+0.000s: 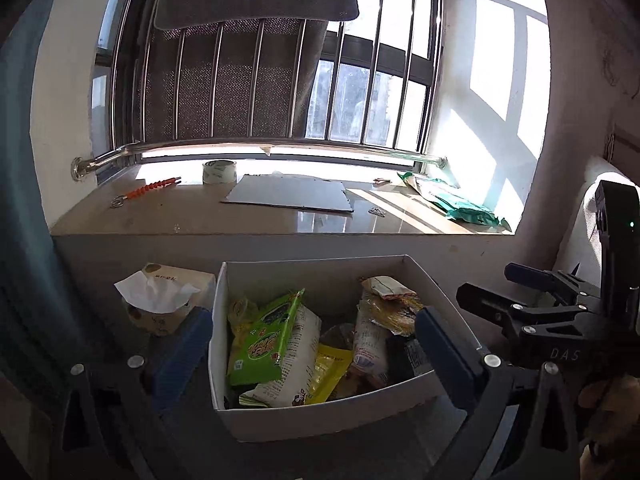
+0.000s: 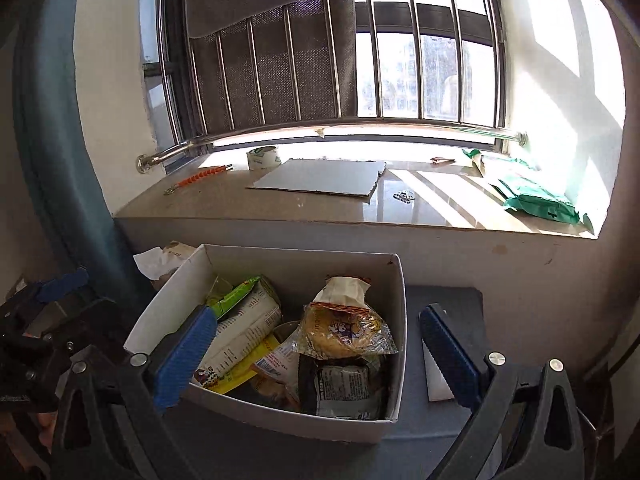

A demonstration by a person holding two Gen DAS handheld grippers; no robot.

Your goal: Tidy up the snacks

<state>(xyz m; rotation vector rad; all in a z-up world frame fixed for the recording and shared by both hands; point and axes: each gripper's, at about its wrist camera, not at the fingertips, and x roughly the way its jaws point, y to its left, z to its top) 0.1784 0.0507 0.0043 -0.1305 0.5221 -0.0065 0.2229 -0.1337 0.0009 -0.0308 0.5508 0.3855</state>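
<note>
- The tissue box [image 1: 168, 300], lower left, could be knocked by the left gripper [image 1: 316, 344], released wide and empty.
- The snack box [image 2: 280, 416] sat centre, full; packets might spill.
- The right gripper [image 2: 320, 356], released, straddled its rim.

Snack packets [image 1: 280, 344] in box [image 1: 320, 420], tissue pack [image 1: 168, 300] left of it, windowsill [image 1: 160, 216] behind bearing tape roll [image 1: 219, 171]

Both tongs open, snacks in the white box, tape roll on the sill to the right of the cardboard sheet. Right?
Not quite: the tape roll sits left of the cardboard sheet, as the left wrist view shows. Both tongs are open; snacks are in the white box.
</note>
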